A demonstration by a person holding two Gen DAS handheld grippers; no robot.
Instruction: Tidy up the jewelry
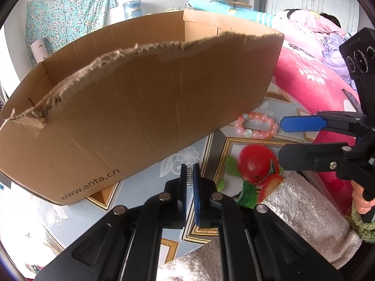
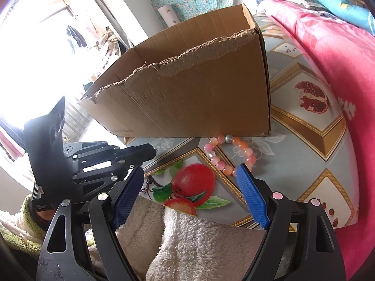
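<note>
Right, my left gripper (image 1: 189, 175) is pinched down to a sliver, nothing between its pads, hanging over the patterned tablecloth (image 1: 145, 213) just in front of the cardboard box (image 1: 140, 117). From this left camera the box fills most of the picture: torn top edge, printed web address low on its near wall. Past the box's near right corner lies the bead bracelet (image 1: 256, 125), a ring of pink and orange beads flat on the cloth, and my right gripper (image 1: 288, 138) comes in from the right with its blue pad just beside the beads, apart from them.

Switch to the right camera and the bracelet (image 2: 228, 155) shows far better (only here can I see it reach right up to the foot of the box (image 2: 199, 98), whether touching I cannot tell). My right gripper (image 2: 189, 182) stands wide open, both blue pads spread, nothing held. The near end of the bead ring sits just by the right-hand fingertip (image 2: 242, 173), slightly behind it, with most of the ring ahead of the gap and to its right. Between the fingertips I see the printed apple (image 2: 194, 182) on the cloth. My left gripper (image 2: 150, 152) pokes in from the left, well clear of the beads. A fluffy white towel (image 2: 199, 241) lies under my fingers.
</note>
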